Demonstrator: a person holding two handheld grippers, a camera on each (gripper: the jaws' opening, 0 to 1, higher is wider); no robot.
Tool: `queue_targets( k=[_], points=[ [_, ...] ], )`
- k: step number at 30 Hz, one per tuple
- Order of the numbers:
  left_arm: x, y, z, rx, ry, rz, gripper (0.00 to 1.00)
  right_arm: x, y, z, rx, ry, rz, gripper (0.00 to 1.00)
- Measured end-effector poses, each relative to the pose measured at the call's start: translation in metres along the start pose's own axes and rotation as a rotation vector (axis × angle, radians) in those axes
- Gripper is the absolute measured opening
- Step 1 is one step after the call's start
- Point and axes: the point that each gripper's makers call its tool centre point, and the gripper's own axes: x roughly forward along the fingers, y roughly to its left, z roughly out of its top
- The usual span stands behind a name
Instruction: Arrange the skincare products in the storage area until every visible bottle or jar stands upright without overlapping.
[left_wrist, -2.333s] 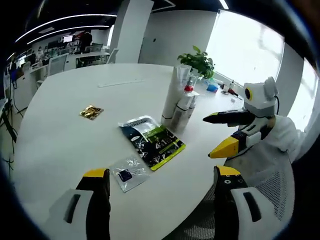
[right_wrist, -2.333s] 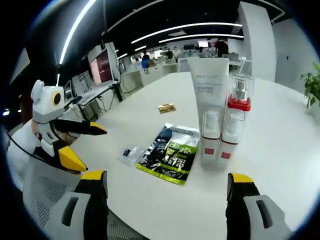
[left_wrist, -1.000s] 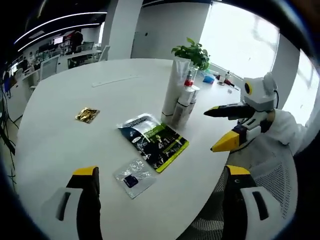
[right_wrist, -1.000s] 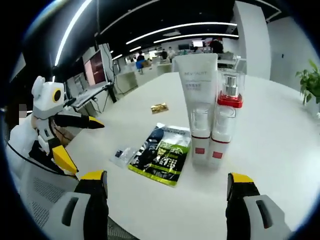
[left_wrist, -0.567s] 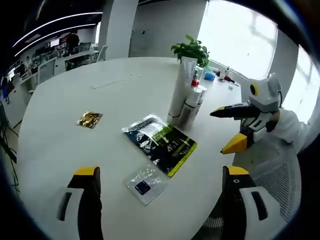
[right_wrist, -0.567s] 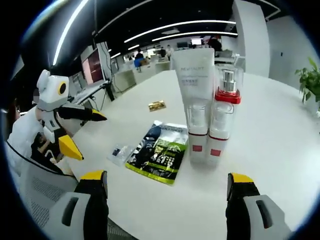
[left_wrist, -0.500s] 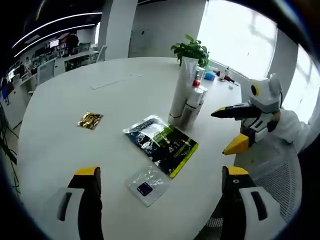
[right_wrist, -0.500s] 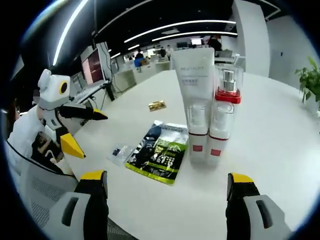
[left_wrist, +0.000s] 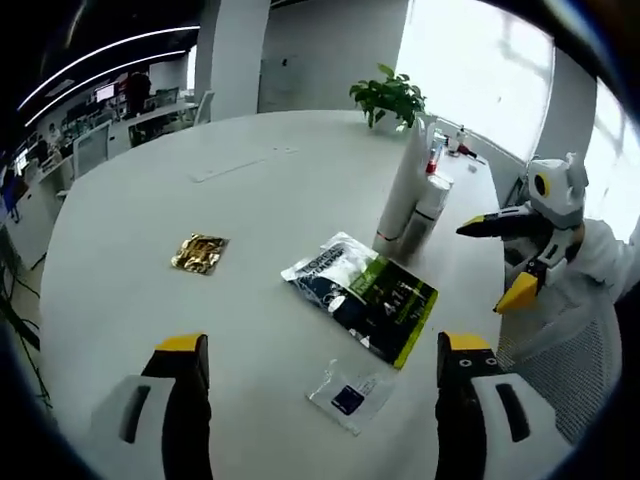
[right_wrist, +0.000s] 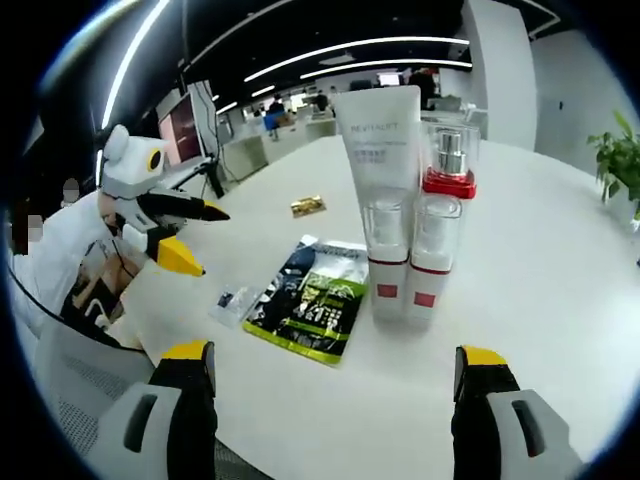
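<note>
Yellow-tipped jaws of the left claw and the right claw stand spread wide, each holding nothing above the white tabletop. Ahead of the right claw, a white tube and three small bottles stand upright in a tight cluster, just beside a flat green-and-black sachet, with a small clear packet and a gold foil packet lying farther off.

Tall white squeeze tube: grey brand line near top, blurred, unreadable. Green-and-black sachet: print too small to read. No other text legible.
</note>
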Motion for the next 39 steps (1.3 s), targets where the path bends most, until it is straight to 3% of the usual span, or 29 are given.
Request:
queue_targets(
  k=[5,12,19,26,28,39],
  points=[
    [0.013,0.024,0.006,-0.012,0.002,0.003,0.85,0.001,-0.003,-0.002,-0.013,0.009,-0.012,1.0],
    [0.029,0.036,0.016,0.002,-0.007,0.015,0.79,0.0,-0.003,-0.002,0.006,0.009,-0.008,1.0],
    [0.049,0.075,0.028,0.019,-0.002,0.048,0.71,0.002,-0.003,-0.005,0.005,0.021,-0.005,1.0],
    [0.064,0.111,0.029,0.044,0.025,0.101,0.6,0.001,-0.003,-0.007,0.009,0.027,-0.005,1.0],
    [0.063,0.109,0.029,0.051,0.018,0.108,0.59,0.001,-0.003,-0.007,0.009,0.027,-0.006,1.0],
    [0.071,0.137,0.038,0.076,0.021,0.155,0.49,0.003,-0.005,-0.01,0.007,0.042,-0.01,1.0]
  ],
)
